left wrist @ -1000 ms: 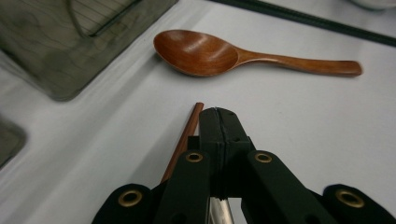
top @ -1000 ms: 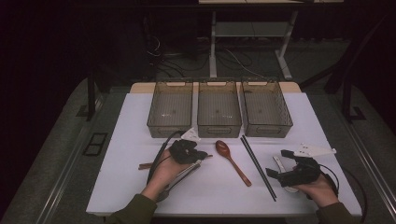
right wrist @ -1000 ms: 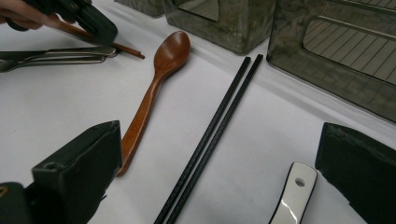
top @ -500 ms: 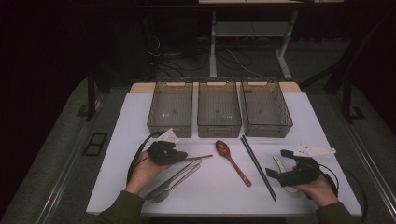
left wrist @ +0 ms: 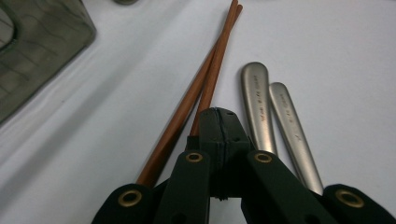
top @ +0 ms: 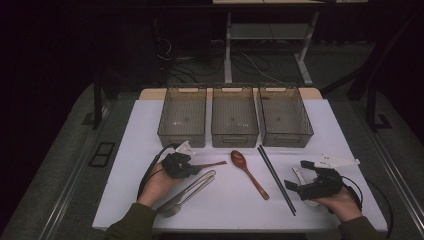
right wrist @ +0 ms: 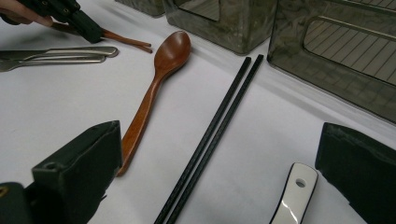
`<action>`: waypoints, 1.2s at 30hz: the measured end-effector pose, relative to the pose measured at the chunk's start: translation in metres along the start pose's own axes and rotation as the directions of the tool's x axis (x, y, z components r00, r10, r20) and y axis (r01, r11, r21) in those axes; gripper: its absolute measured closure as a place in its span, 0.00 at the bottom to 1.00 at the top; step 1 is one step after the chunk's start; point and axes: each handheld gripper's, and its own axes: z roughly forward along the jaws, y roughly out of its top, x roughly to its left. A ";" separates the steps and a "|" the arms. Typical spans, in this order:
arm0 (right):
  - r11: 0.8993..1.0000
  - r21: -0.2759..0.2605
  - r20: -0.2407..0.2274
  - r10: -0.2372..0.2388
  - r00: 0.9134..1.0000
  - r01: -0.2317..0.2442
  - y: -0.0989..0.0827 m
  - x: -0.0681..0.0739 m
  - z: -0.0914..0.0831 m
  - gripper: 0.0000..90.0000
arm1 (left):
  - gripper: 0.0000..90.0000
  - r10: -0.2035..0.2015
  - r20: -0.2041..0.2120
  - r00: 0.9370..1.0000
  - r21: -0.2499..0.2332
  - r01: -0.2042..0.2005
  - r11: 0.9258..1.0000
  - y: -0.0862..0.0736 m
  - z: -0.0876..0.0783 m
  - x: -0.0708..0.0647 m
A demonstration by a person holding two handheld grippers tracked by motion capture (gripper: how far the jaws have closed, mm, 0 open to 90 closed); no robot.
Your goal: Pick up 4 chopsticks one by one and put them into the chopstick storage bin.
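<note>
A pair of brown wooden chopsticks (left wrist: pixel 212 70) lies on the white table (top: pixel 150 125), tips pointing right (top: pixel 215 163). My left gripper (top: pixel 194 167) rests low over their left part. Its jaws are shut tight together (left wrist: pixel 219 122), and the sticks run beside and under the tip; no stick shows between the pads. The left gripper (right wrist: pixel 91 29) also shows at the top left of the right gripper view. My right gripper (top: pixel 299 176) lies at the front right, open wide (right wrist: pixel 219 154). A white ceramic spoon (right wrist: pixel 292 198) lies between its jaws, untouched.
Three smoky clear bins (top: pixel 181 137) (top: pixel 235 139) (top: pixel 287 137) stand in a row at the back. A metal fork and spoon (top: pixel 192 186) lie by my left hand. A brown wooden spoon (top: pixel 248 172) and black chopsticks (top: pixel 276 177) lie in the middle.
My left hand and gripper slid left along the brown chopsticks, uncovering the metal cutlery. The chopsticks stayed where they were. The right gripper has not moved.
</note>
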 end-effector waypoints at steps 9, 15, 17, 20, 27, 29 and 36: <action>1.000 -0.001 -0.001 0.000 1.000 0.000 0.000 0.000 0.000 0.01 | 0.98 -0.014 0.025 1.000 -0.033 0.014 0.999 0.001 -0.002 0.004; 1.000 0.000 -0.001 0.001 1.000 -0.001 0.000 0.000 0.000 0.01 | 0.98 -0.027 0.033 0.999 -0.073 0.030 0.997 0.001 -0.010 0.001; 1.000 0.001 -0.002 0.003 1.000 -0.003 0.000 0.000 0.000 0.01 | 0.96 -0.025 0.025 0.999 -0.081 0.027 0.996 0.000 -0.015 0.001; 1.000 0.001 -0.003 0.004 1.000 -0.004 0.000 0.000 -0.001 0.01 | 0.90 -0.027 0.014 1.000 -0.103 0.028 0.994 -0.003 -0.025 0.003; 1.000 0.001 -0.004 0.006 1.000 -0.006 0.000 0.000 -0.001 0.01 | 0.75 -0.034 -0.020 0.999 -0.122 0.032 0.992 -0.022 -0.047 0.011; 1.000 0.001 -0.005 0.005 1.000 -0.005 0.000 0.000 -0.001 0.01 | 0.73 -0.040 -0.018 0.999 -0.118 0.038 0.992 -0.030 -0.051 0.013; 1.000 0.000 -0.004 0.000 1.000 0.000 0.000 0.000 0.000 0.01 | 0.75 -0.024 -0.016 1.000 -0.138 0.022 0.990 -0.047 -0.056 0.015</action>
